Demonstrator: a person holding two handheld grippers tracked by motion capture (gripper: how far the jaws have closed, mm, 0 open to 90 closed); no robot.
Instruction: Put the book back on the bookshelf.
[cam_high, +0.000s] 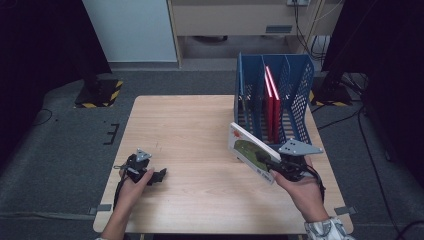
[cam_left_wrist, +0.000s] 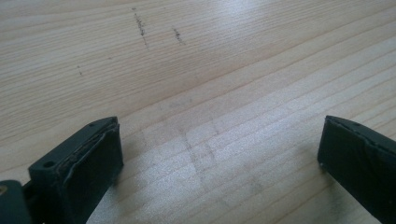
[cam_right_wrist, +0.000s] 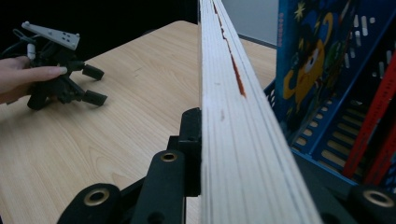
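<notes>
In the high view, the right gripper (cam_high: 274, 167) is pinching a white picture book (cam_high: 248, 149) above the desk (cam_high: 190, 130), just in front of the blue rack (cam_high: 274, 95) holding red books (cam_high: 272, 102); its jaws are hiding under the grey plate. The left gripper (cam_high: 159, 175) is resting on the desk. Dark carpet is surrounding the desk.

In the left gripper view, the jaws are standing spread over bare, scuffed wood.

In the right gripper view, the book's page edge (cam_right_wrist: 233, 116) is blocking the far jaw.

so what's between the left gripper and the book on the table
Nothing: in the high view only bare table lies between the left gripper and the book held in the right gripper.
</notes>
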